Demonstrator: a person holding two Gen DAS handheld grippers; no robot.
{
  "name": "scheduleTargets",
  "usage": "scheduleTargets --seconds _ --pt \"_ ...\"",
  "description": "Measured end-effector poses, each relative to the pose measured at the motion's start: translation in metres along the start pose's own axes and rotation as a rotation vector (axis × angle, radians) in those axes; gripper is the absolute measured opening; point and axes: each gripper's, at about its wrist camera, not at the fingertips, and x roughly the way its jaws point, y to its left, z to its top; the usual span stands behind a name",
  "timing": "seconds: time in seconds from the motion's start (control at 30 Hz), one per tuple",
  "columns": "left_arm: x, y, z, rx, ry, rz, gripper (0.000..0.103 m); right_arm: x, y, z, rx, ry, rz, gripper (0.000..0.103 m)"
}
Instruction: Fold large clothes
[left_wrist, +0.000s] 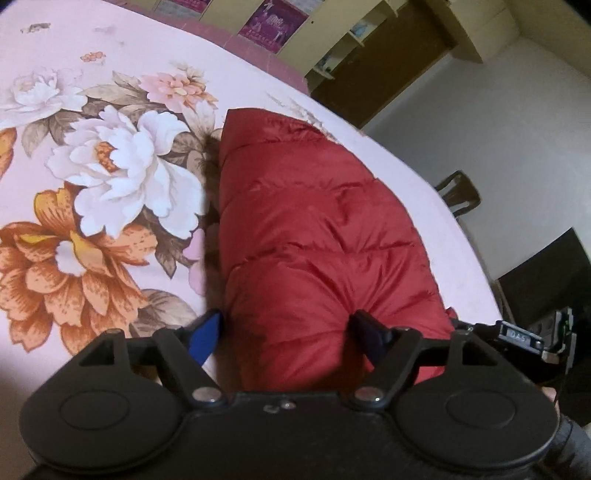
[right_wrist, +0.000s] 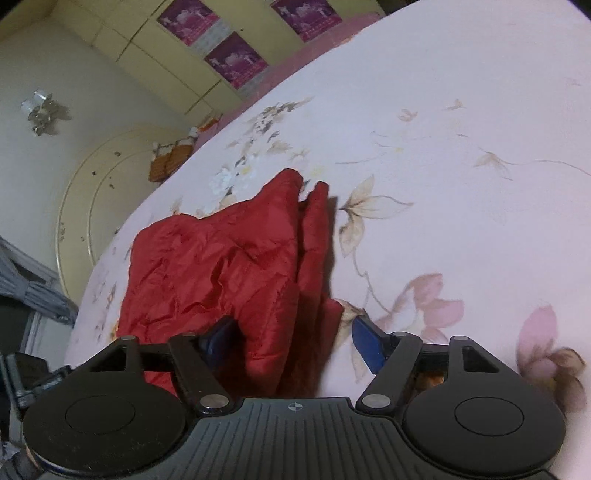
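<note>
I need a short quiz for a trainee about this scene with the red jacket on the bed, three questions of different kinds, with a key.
1. True or false: the left hand-held gripper is shut on the red padded jacket.
2. What does the jacket lie on? A) wooden floor B) floral bedsheet C) chair
3. Fill in: the right hand-held gripper has its jaws ____.

Key: 1 false, its jaws stand apart; 2 B; 3 open.

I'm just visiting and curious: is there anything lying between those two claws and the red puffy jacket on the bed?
Nothing visible. The red jacket lies directly ahead of the left gripper and the right gripper, both open, its near edge between their fingers. Only the floral bedsheet surrounds it.
</note>
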Motion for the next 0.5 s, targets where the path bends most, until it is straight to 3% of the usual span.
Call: scheduleTargets --seconds 0.1,0.2,0.33,0.43,0.5 --pt "0.004 0.006 0.002 -0.025 -0.007 -0.040 0.063 0.005 0.002 0.000 -0.015 -0.006 0.017 0.066" --pt "0.003 0.000 0.000 -0.011 -0.021 -0.045 0.054 0.011 0.002 0.001 0.005 0.017 0.060 0.043" --pt "-0.008 -0.014 0.000 0.025 -0.040 -0.013 0.050 0.009 0.009 -0.003 0.004 0.016 0.103 0.028" --pt "-0.009 -0.017 -0.002 0.057 -0.026 0.043 0.050 0.004 0.016 -0.008 -0.043 -0.002 0.095 0.028" --pt "-0.006 -0.014 -0.001 0.027 -0.020 0.055 0.050 0.017 0.006 -0.009 0.013 0.033 0.088 0.030"
